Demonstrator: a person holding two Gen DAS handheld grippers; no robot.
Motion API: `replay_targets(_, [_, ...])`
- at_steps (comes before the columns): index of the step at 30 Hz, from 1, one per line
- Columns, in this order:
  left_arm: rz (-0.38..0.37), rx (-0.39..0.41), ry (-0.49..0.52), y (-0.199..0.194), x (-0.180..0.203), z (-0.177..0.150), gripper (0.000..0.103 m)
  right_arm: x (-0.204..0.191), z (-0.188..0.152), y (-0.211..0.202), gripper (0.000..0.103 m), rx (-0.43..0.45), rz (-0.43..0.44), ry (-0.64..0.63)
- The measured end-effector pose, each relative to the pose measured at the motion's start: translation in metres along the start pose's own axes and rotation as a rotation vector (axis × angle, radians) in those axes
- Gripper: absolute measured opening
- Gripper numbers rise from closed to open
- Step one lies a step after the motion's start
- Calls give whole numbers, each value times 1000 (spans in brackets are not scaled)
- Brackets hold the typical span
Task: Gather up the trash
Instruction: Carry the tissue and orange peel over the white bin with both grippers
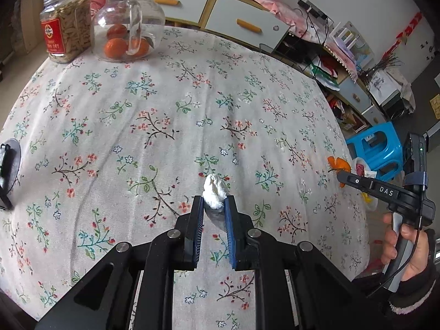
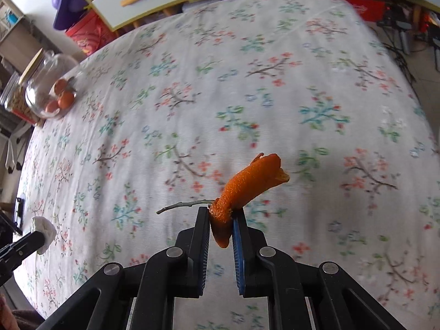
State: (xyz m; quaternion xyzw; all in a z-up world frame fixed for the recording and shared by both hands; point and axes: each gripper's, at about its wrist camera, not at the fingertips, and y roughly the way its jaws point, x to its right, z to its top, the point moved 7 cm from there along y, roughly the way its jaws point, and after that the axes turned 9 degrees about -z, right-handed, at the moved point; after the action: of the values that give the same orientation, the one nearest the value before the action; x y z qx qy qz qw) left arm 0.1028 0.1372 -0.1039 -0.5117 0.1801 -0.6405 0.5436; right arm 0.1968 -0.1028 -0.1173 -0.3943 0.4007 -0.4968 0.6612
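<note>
The left gripper (image 1: 214, 202) pinches a crumpled tissue (image 1: 215, 191) at its tips, held just above the tabletop (image 1: 165, 96); the right gripper (image 2: 222, 216) is pressed on an orange peel (image 2: 242, 189) with a thin stem (image 2: 181, 205) jutting to the left, also lifted off the cloth. Both pieces of trash look ready to carry away, so the step in hand is probably transport to a bin, which neither view clearly shows. To do it well, keep both grips firm and level: the tissue sits only at the fingertips and could slip, and the peel hangs largely beyond the tips, so a quick swing might shake it loose. At the far corner stand a glass jug (image 1: 129, 24) holding oranges and a jar (image 1: 66, 27) beside it, well apart from both grippers. A blue stool (image 1: 376, 148) stands off the table's right edge, near the right gripper's likely path.
</note>
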Motion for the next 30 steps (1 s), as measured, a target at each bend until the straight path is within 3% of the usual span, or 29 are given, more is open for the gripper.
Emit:
replay_targets(13, [-70,-62,88,45,77,6,16,98,3,-32,14,33,-10,158])
replay_targets(30, [-120,-177,252,110,187,12,16,287,-7,-72,15,78,-107,499])
